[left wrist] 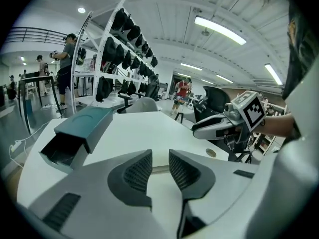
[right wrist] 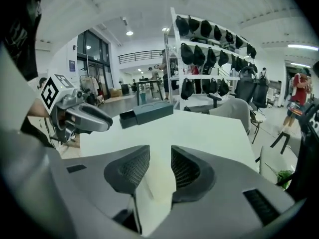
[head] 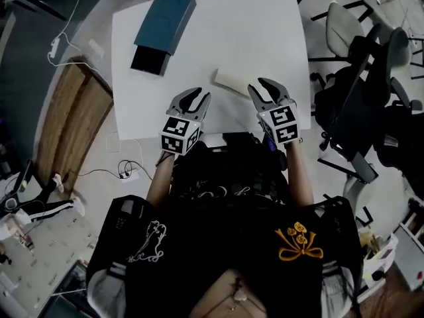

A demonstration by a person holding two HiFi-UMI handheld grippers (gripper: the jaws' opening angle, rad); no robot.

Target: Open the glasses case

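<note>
1. A white bench [head: 265, 32] stands in front of a person who holds a tool in each hand, both near the edge of the bench closest to the person.
2. The glasses case [head: 232, 81], a pale cream oblong, lies closed on the bench between the two tools, close to the tips of both.
3. The left tool [head: 199, 97] has its jaws partly apart, and nothing is pressed between its pads [left wrist: 137, 171]. In the left gripper view only a thin pale edge of the case shows through the gap, lying on the bench beyond the tips.
4. The right tool [head: 260, 87] also has its jaws partly apart. In the right gripper view the cream case [right wrist: 157, 183] fills the gap and lies below the pads [right wrist: 184, 169]. They do not appear to press on it, so the case is not held.
5. Both tools point forward and down toward the bench.
6. A teal box [head: 162, 22] lies at the far left corner of the bench, well apart from the case. Its dark inner drawer [head: 149, 61] sticks out at the end toward the person.
7. Office chairs [head: 358, 38] stand on the floor to the right of the bench.
8. Behind the bench, a white shelf [right wrist: 209, 34] carries rows of dark things, too small to tell.
</note>
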